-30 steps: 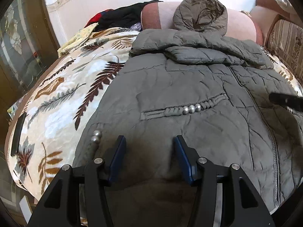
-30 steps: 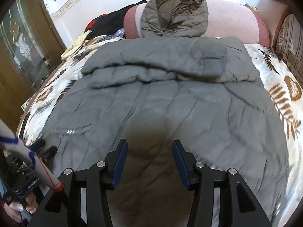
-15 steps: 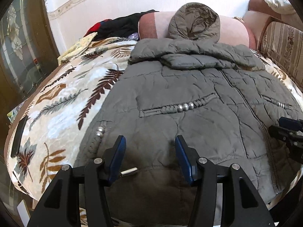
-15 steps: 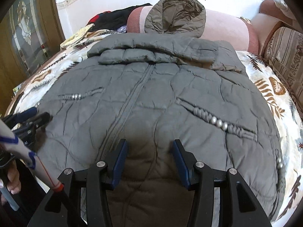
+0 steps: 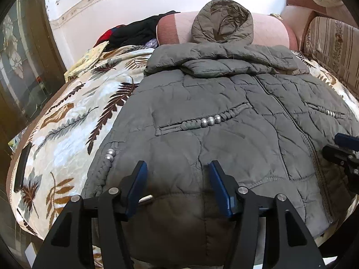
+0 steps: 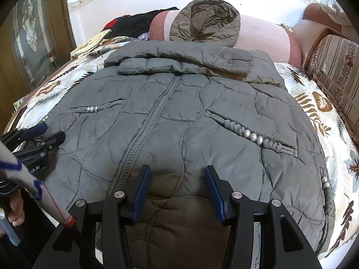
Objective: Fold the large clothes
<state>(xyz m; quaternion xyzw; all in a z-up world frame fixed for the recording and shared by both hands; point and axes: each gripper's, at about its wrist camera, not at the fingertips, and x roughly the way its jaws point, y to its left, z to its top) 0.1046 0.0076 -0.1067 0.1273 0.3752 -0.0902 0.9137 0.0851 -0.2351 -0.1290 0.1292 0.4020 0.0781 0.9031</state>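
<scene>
A grey quilted hooded jacket point(image 5: 213, 103) point(image 6: 190, 112) lies front up on the bed. Its zipper point(image 6: 152, 121) is closed and its hood point(image 6: 206, 22) rests on a pink bolster point(image 6: 264, 35). My left gripper point(image 5: 177, 165) hovers over the hem at the jacket's left side. Its jaws are opening, with fabric lying under the gap and neither pad pressing on it. My right gripper point(image 6: 177, 168) is open over the hem just right of the zipper, and nothing is pinched. Each gripper shows in the other's view: left gripper point(image 6: 40, 134), right gripper point(image 5: 343, 148).
The leaf-patterned bedspread point(image 5: 67, 121) shows on both sides of the jacket. A flat black object point(image 5: 22, 168) lies at the bed's left edge. Dark clothes point(image 5: 134, 31) are piled by the wall. A striped sofa point(image 5: 332, 44) stands to the right and a glass-panelled door point(image 5: 20, 67) to the left.
The right gripper has slid sideways along the hem, so the jacket's zipper and both pockets now show sharply. It has entered the left view's right edge. The left fingers stand slightly wider.
</scene>
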